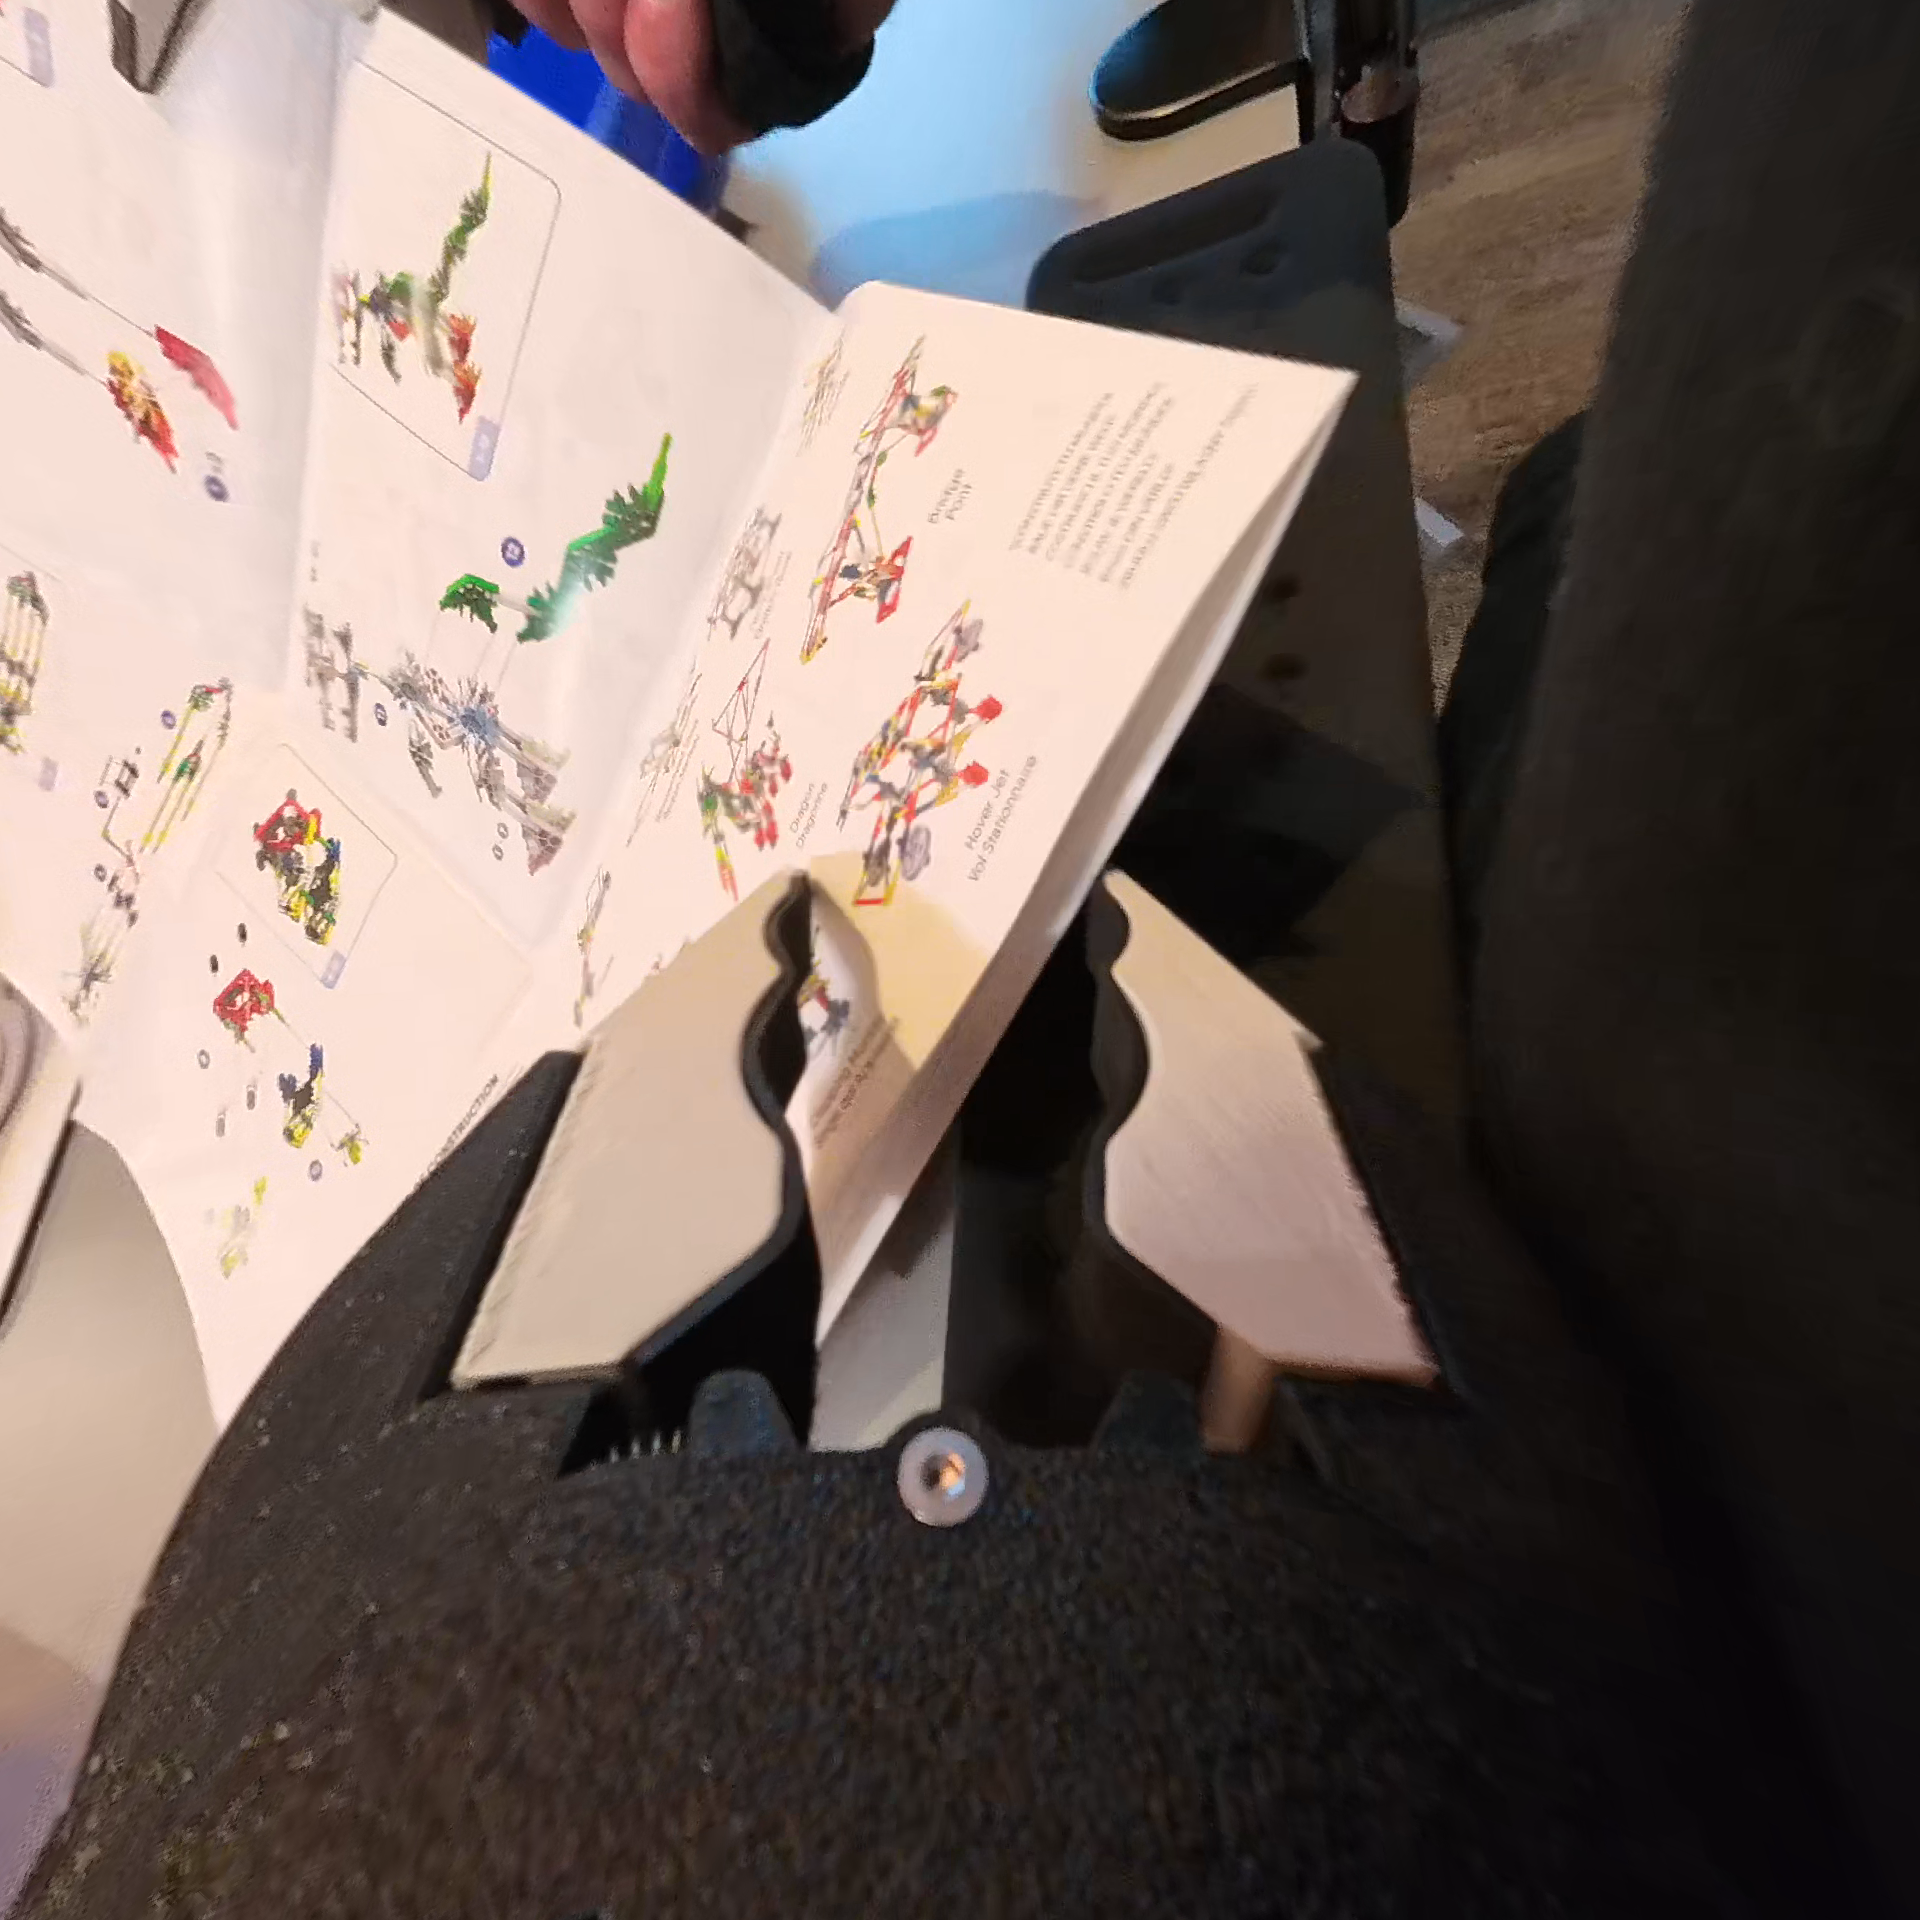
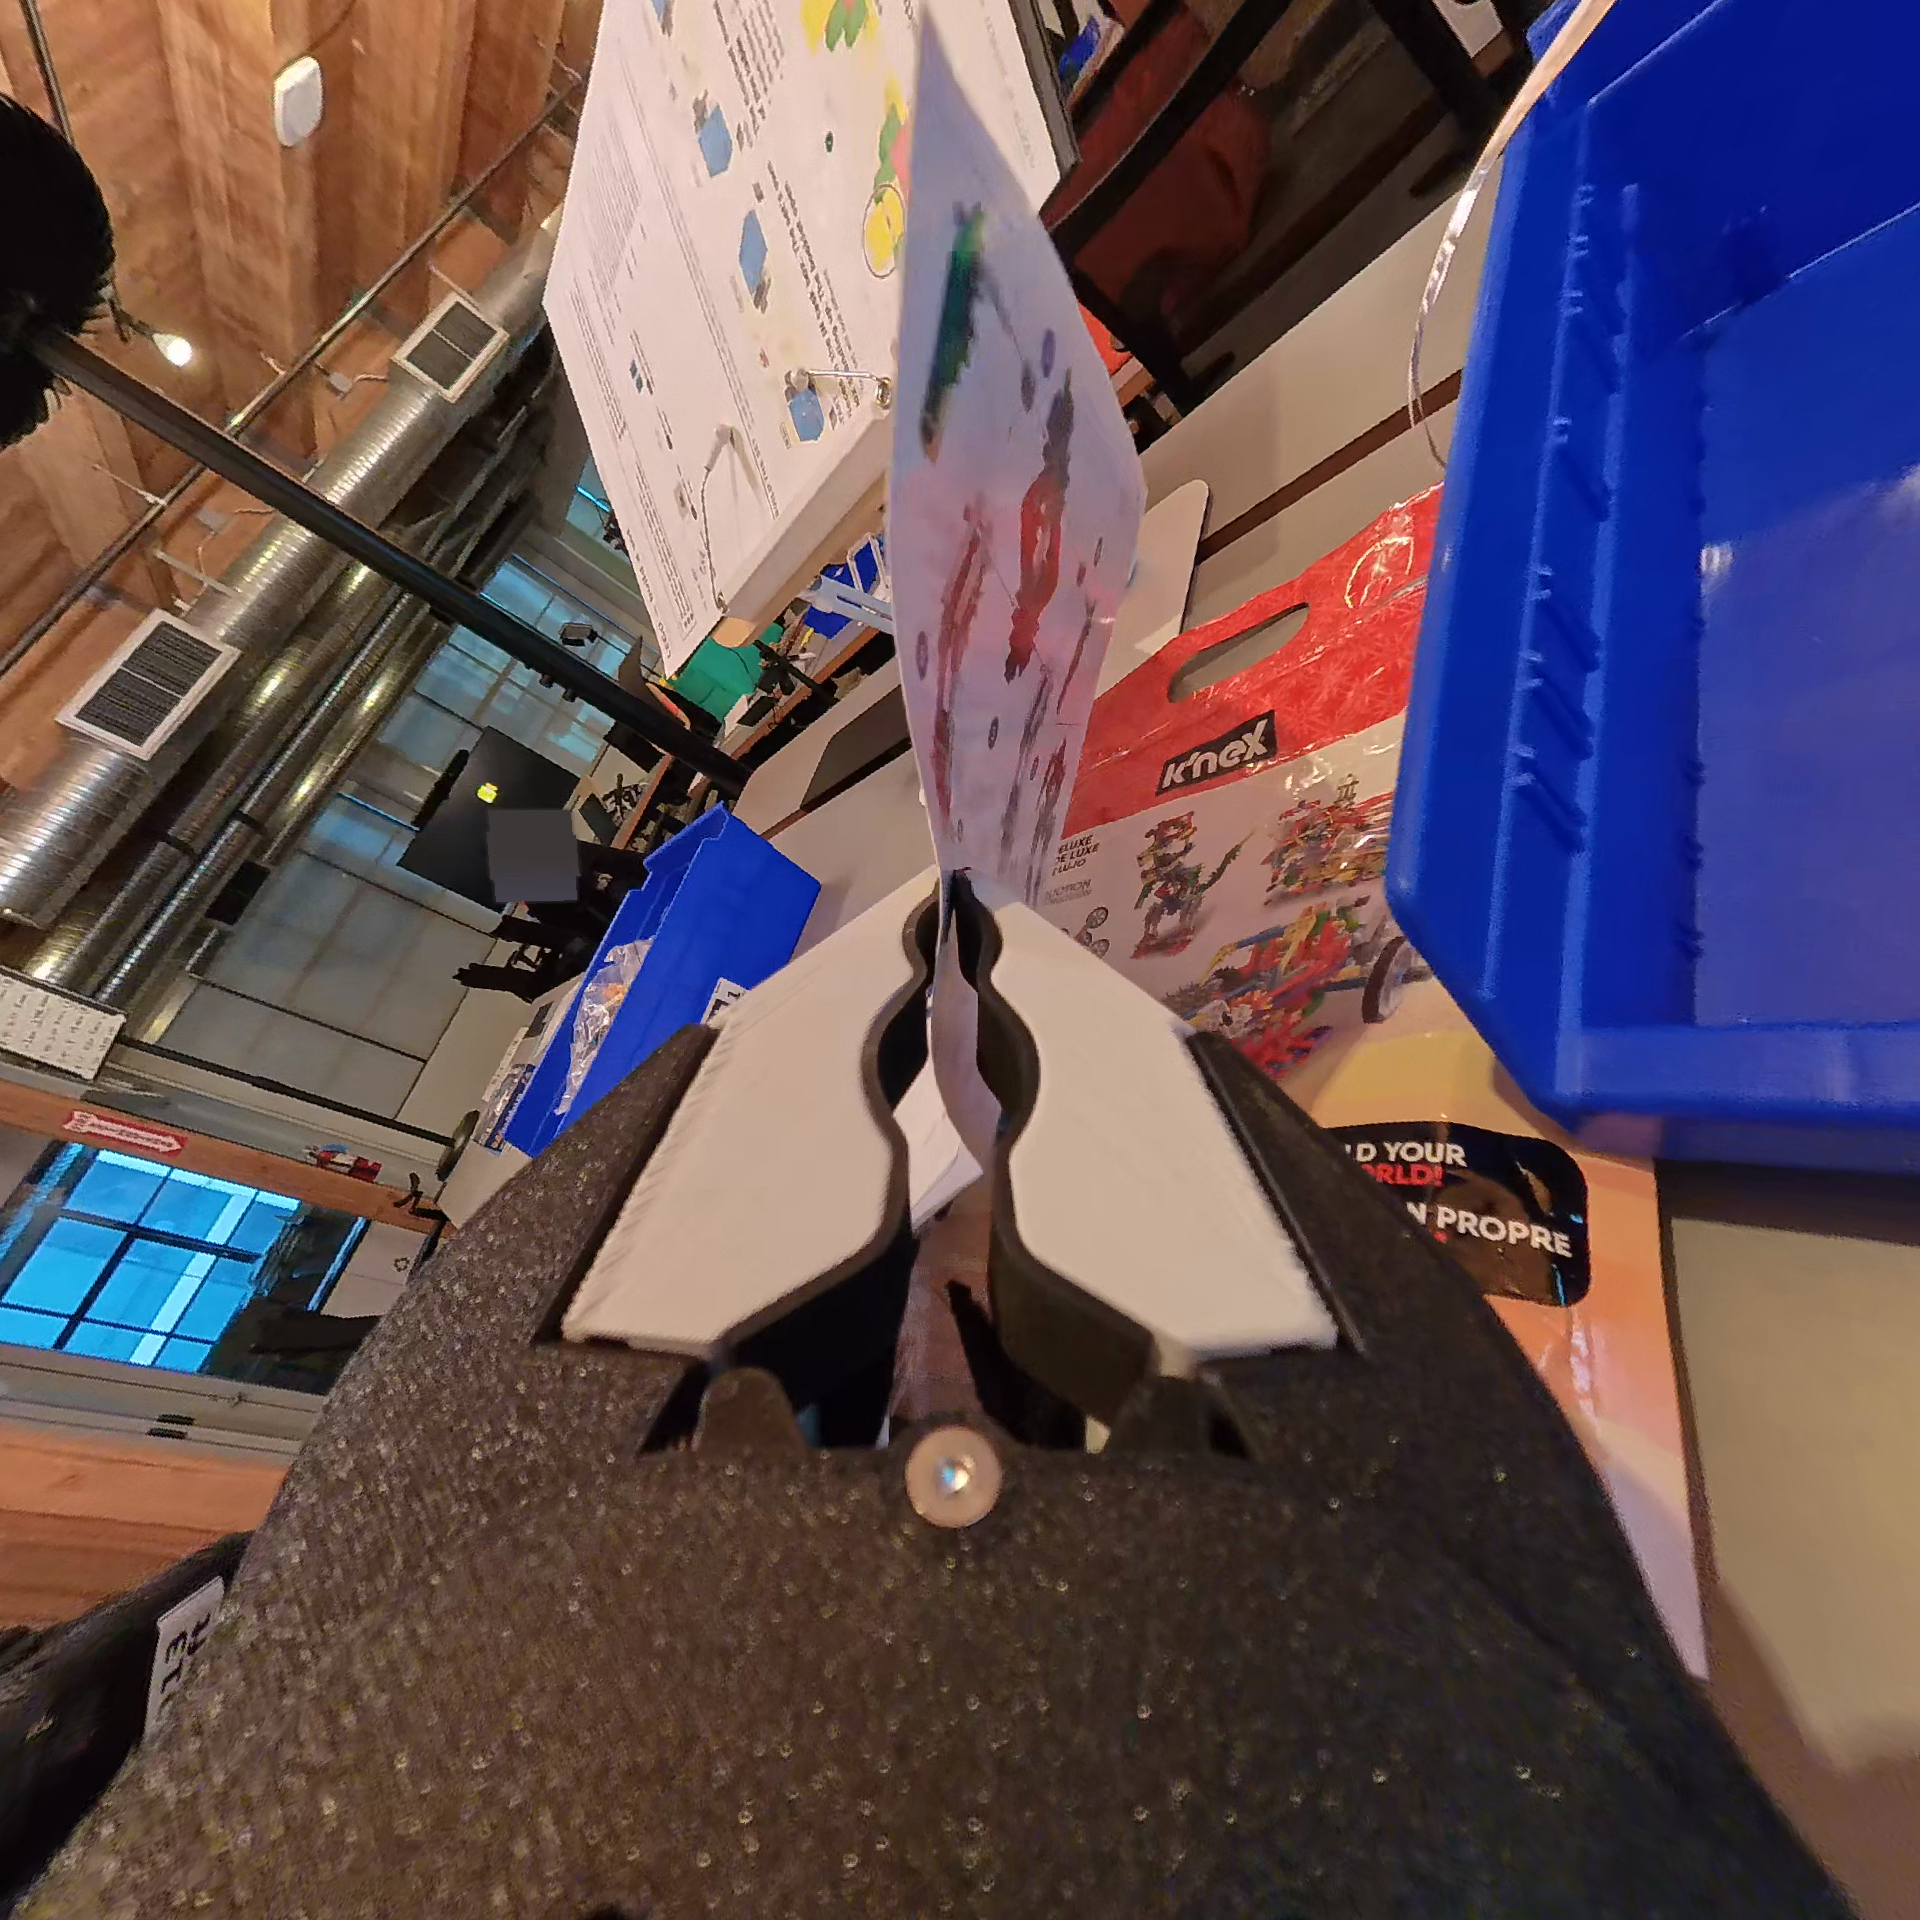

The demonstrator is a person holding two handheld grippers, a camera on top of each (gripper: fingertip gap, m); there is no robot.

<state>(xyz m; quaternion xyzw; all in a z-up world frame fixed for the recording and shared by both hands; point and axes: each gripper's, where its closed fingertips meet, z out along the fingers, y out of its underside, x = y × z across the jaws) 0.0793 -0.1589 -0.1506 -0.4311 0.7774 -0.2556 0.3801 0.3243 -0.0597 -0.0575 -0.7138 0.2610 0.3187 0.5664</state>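
Instruction booklet (image 1: 582,582) spread open, right fingers (image 2: 954,914) clenched on one page (image 2: 1013,582) — left fingers (image 1: 956,914) parted around its edge.

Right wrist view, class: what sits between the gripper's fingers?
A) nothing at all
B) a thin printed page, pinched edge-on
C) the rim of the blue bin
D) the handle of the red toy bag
B: the right gripper is shut on the printed page, which rises edge-on from its fingers; the blue bin and the red toy bag lie apart from them.
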